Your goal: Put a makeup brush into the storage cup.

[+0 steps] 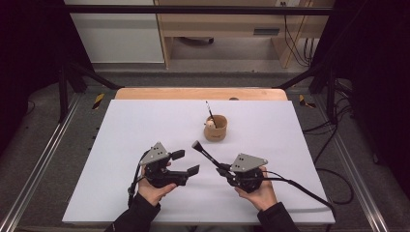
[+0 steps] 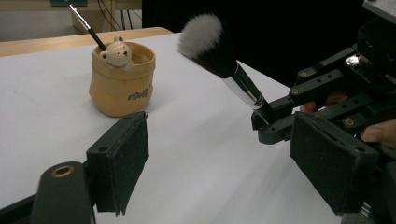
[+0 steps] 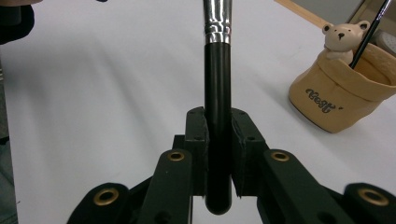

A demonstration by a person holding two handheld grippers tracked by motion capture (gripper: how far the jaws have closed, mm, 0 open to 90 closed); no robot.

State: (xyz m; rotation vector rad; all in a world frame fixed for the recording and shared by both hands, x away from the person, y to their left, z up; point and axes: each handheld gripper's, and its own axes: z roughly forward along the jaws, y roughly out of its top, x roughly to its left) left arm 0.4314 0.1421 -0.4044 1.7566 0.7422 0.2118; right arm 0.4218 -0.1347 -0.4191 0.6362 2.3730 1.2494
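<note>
Right gripper (image 3: 218, 140) pinching makeup brush (image 3: 217, 93) by its handle, near desk's (image 1: 145, 121) front edge; left gripper (image 1: 186, 162) hanging spread, apparently empty, beside it.

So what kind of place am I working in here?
Most likely a lab recording rig, not a home: a white table boxed in by a black metal frame, loose cables on the floor, and wooden furniture behind. The props are a cup and a makeup brush.

The cup (image 1: 215, 128) sits on the table (image 1: 135, 125), near the far edge, with a thin brush (image 1: 209, 112) in it
</note>
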